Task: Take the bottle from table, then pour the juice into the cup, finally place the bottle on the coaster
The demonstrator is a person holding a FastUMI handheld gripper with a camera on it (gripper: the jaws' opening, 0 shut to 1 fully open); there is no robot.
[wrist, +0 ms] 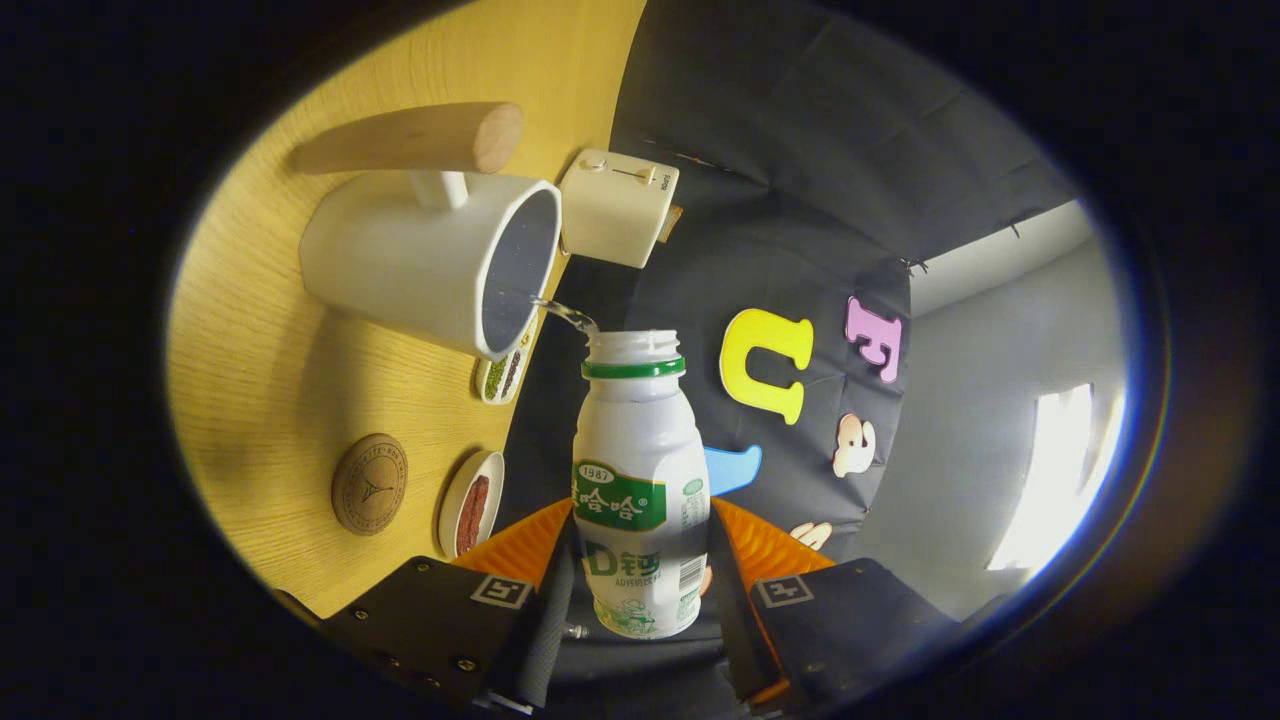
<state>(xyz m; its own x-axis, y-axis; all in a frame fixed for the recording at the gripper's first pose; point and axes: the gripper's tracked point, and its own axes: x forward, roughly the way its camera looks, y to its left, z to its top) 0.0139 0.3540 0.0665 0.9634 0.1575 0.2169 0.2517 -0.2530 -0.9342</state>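
Note:
A white bottle with a green neck ring and green label sits between my fingers, uncapped, and my gripper is shut on its lower body. The whole view is rolled, so the bottle is tipped toward the cup. A thin clear stream runs from the bottle's mouth into the open mouth of the white cup, which has a wooden handle. The round brown coaster lies on the wooden table, beside the fingers and nearer to me than the cup.
A cream toaster stands on the table just beyond the cup. Two small white dishes with food, one near the coaster and one under the cup's rim, lie by the table's edge. The booth's dark cloth wall hangs behind.

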